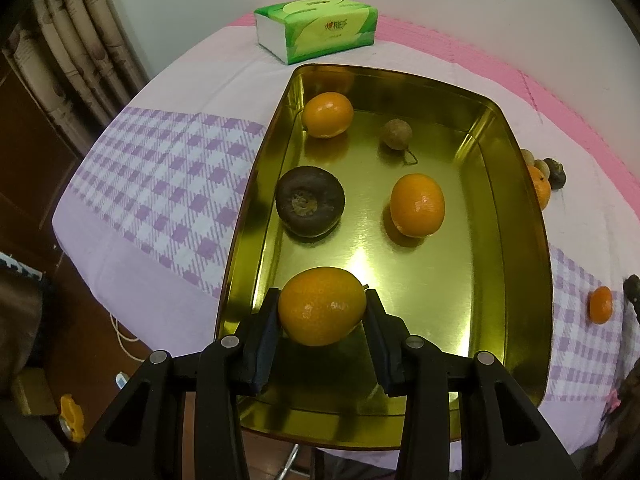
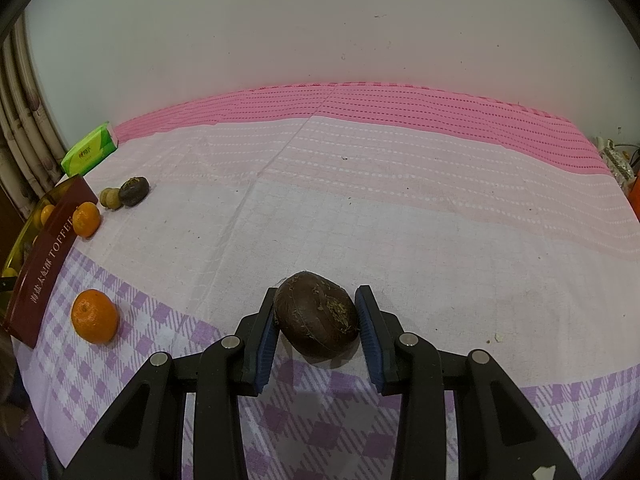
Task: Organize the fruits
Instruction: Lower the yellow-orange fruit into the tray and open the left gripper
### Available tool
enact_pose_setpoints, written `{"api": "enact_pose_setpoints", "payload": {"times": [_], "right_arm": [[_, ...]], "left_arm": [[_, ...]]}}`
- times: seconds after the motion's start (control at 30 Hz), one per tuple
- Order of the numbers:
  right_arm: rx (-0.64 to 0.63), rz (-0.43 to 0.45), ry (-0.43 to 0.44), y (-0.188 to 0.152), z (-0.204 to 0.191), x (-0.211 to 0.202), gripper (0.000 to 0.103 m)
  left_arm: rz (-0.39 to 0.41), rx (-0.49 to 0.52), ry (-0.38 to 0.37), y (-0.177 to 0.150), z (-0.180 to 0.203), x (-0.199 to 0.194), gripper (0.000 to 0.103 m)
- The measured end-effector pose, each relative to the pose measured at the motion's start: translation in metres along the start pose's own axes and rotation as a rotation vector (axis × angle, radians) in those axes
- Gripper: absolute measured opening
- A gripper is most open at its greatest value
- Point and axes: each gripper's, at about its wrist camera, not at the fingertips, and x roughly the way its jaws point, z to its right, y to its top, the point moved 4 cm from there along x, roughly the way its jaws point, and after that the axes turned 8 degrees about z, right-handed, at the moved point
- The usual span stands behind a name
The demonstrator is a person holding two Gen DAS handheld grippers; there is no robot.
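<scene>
While the left gripper pinched a smooth, glossy orange between its dark pads, it hung over the near end of a gold metal tin — a shallow rectangle with rounded corners and a mirror-like floor. Inside lay two more oranges, a dark, wrinkled round fruit and a small dull brown one with a stem.

The right gripper was closed on a dark brown, rough-skinned oval fruit just over the checked tablecloth; whether the fruit touched the cloth was hard to tell. Beside the tin's dark red outer wall lay two oranges, another dark fruit and two small pale ones — partly overlapping each other. A green tissue pack stood at the far edge of the table.
</scene>
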Motion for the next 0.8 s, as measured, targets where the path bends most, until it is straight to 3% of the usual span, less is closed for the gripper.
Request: {"api": "enact_pose_setpoints", "payload": {"times": [0.53,0.8], "right_arm": [[0.002,0.001,0.003,0.0,0.001,-0.001,0.035],[-0.009,-0.012,0.008,-0.002,-0.002,-0.008,0.034]], "left_arm": [[0.051,0.043,0.063,0.002,0.004,-0.009,0.043],[0.076,0.064,0.068,0.004,0.009,-0.018,0.048]]}}
